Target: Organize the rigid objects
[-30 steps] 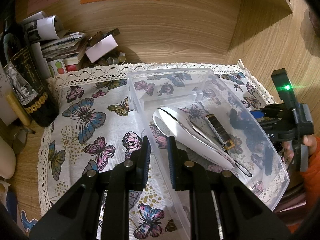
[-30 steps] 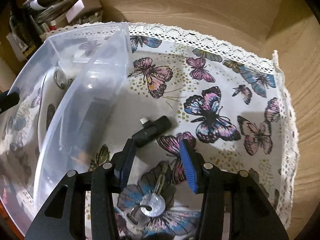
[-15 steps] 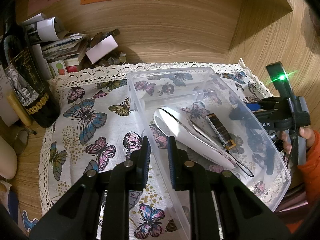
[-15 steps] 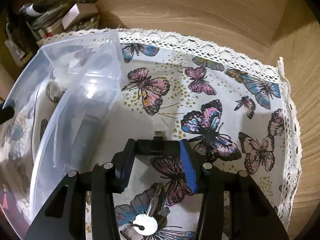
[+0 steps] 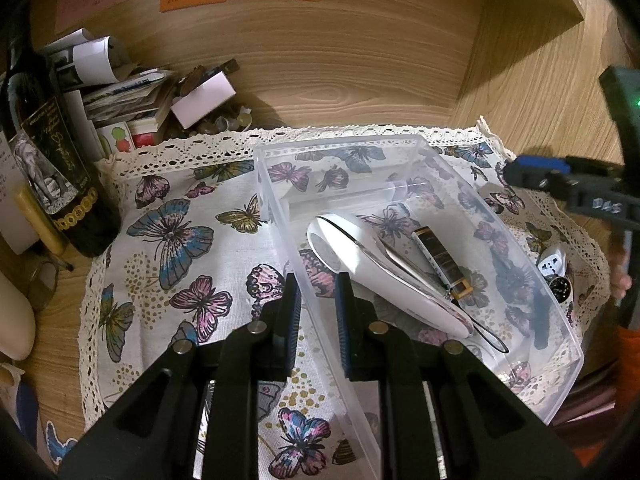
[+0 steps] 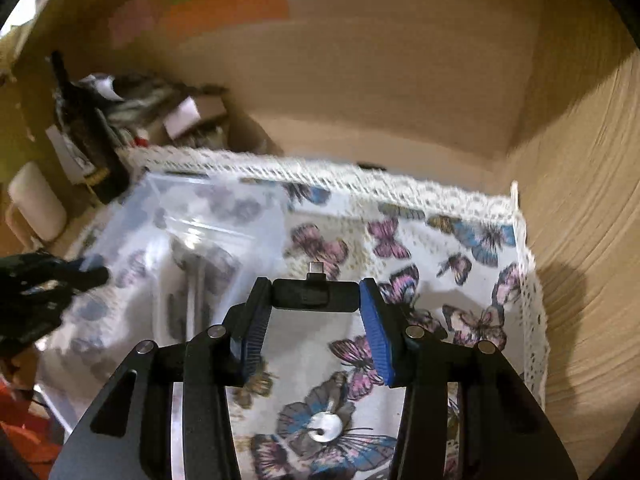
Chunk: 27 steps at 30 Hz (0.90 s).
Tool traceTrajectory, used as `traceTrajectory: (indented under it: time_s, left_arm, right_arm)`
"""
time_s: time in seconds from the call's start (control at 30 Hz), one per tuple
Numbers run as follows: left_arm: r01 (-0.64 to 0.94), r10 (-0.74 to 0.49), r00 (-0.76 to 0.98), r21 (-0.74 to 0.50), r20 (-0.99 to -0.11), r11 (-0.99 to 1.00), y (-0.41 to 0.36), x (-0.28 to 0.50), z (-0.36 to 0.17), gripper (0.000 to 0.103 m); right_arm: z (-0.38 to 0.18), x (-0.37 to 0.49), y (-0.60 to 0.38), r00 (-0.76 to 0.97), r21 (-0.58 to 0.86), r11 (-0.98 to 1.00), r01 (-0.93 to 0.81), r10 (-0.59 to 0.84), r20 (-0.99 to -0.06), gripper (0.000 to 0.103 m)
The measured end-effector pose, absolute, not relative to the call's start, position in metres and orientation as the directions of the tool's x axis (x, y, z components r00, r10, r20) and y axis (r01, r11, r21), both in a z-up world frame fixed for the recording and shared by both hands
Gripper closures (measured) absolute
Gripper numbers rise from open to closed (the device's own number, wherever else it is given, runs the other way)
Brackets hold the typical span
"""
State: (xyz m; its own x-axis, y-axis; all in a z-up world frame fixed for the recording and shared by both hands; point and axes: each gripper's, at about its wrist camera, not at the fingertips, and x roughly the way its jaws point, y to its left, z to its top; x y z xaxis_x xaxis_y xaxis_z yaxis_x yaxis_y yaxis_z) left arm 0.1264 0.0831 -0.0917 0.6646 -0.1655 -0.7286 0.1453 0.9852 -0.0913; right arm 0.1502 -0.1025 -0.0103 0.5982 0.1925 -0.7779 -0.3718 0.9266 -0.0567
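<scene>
A clear plastic bin point(image 5: 560, 344) stands on a butterfly cloth point(image 5: 172, 240). Inside lie a white handheld device point(image 5: 372, 272) and a brown striped pocket knife point(image 5: 442, 260). My left gripper point(image 5: 318, 296) is shut on the bin's left wall point(image 5: 296, 264). My right gripper point(image 6: 314, 294) is shut on a small black USB-C adapter point(image 6: 314, 294) and holds it in the air beside the bin point(image 6: 192, 232). The right gripper also shows at the right of the left wrist view point(image 5: 536, 176).
A key point(image 6: 326, 424) lies on the cloth below my right gripper. A white plug adapter point(image 5: 554, 264) lies right of the bin. A wine bottle point(image 5: 52, 168), papers and boxes point(image 5: 132, 96) crowd the back left. Wooden walls point(image 5: 532, 72) close the back and right.
My right gripper closed on the black adapter and lifted it off the cloth, rising and turning toward the bin. The left gripper has stayed on the bin wall.
</scene>
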Motion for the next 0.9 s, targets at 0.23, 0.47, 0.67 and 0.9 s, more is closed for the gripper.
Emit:
traceTrajectory:
  time_s: [0.23, 0.47, 0.67, 0.9]
  left_arm:
    - [0.147, -0.170, 0.664, -0.096, -0.729, 0.985, 0.084, 0.126, -0.091, 0.088]
    - [0.148, -0.174, 0.664, -0.100, -0.728, 0.984, 0.084, 0.127, -0.091, 0.088]
    - [0.153, -0.183, 0.660, -0.108, -0.729, 0.982, 0.085, 0.128, -0.091, 0.088]
    - [0.153, -0.183, 0.660, -0.109, -0.728, 0.982, 0.085, 0.128, -0.091, 0.088]
  right_arm:
    - [0.002, 0.131, -0.068, 0.624, -0.090, 0.895, -0.437, 0.230, -0.747, 0.061]
    - [-0.013, 0.131, -0.040, 0.579, -0.089, 0.862, -0.500, 0.256, -0.774, 0.061]
    - [-0.043, 0.135, -0.024, 0.514, -0.080, 0.847, -0.526, 0.241, -0.824, 0.061]
    - [-0.052, 0.134, -0.013, 0.499, -0.105, 0.830, -0.548, 0.223, -0.837, 0.061]
